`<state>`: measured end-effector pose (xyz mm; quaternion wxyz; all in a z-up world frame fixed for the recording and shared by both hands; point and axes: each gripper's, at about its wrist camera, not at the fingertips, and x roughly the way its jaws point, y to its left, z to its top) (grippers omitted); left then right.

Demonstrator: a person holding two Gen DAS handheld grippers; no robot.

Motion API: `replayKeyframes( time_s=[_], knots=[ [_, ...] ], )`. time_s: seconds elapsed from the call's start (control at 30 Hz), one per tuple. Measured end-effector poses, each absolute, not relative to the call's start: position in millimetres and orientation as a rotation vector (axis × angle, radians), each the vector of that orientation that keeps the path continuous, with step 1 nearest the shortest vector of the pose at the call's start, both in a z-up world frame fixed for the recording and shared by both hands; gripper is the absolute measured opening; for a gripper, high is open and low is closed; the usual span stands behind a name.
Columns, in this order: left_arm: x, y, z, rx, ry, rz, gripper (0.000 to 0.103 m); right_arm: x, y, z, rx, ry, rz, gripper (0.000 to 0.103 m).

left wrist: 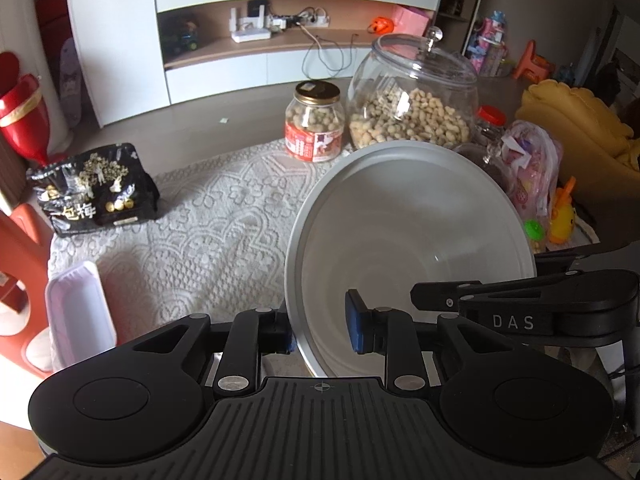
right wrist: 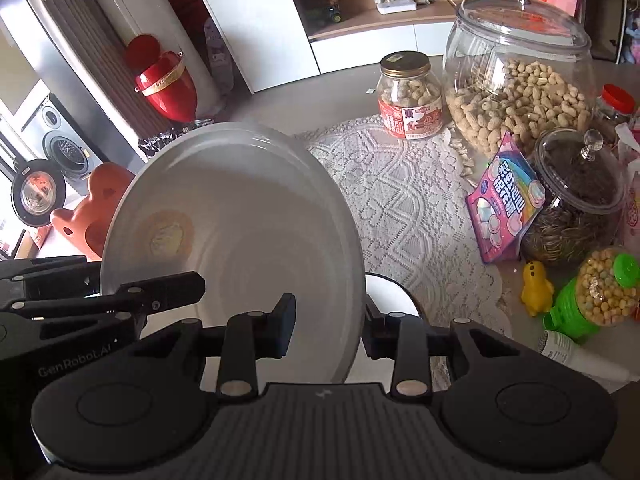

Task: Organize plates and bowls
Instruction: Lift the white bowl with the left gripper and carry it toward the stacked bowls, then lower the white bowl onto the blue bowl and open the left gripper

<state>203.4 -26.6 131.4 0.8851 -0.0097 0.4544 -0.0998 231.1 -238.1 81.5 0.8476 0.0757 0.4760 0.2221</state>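
Left tool clamped on rim of tilted white ceramic bowl; right tool pinching same bowl's rim, above lace-covered bench. You level bowl, lower both tools together.

White wall unit w/ wood-tone open shelves at back; router & power strip on mid shelf, cables hanging down. Grey-brown floor in front. Yellow seat far right. Washing machine & orange stool left. Soft daylight
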Motion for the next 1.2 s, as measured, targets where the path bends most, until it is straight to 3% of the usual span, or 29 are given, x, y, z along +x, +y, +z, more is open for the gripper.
replayKeyframes(
  time_s=[0.27, 0.7, 1.2],
  knots=[
    [208.9, -31.6, 107.3, -0.040, 0.989, -0.210, 0.028, 232.9, -239.1, 57.4, 0.143, 1.056, 0.458, 0.034],
    [241.1, -37.4, 11.9, -0.084, 1.160, -0.211, 0.023, 262.2, -230.0, -28.4, 0.102, 1.220, 0.374, 0.035],
    [252.5, -29.0, 12.0, -0.135, 1.116, -0.227, 0.023, 276.5, -232.7, -32.1, 0.130, 1.226, 0.381, 0.038]
  ],
)
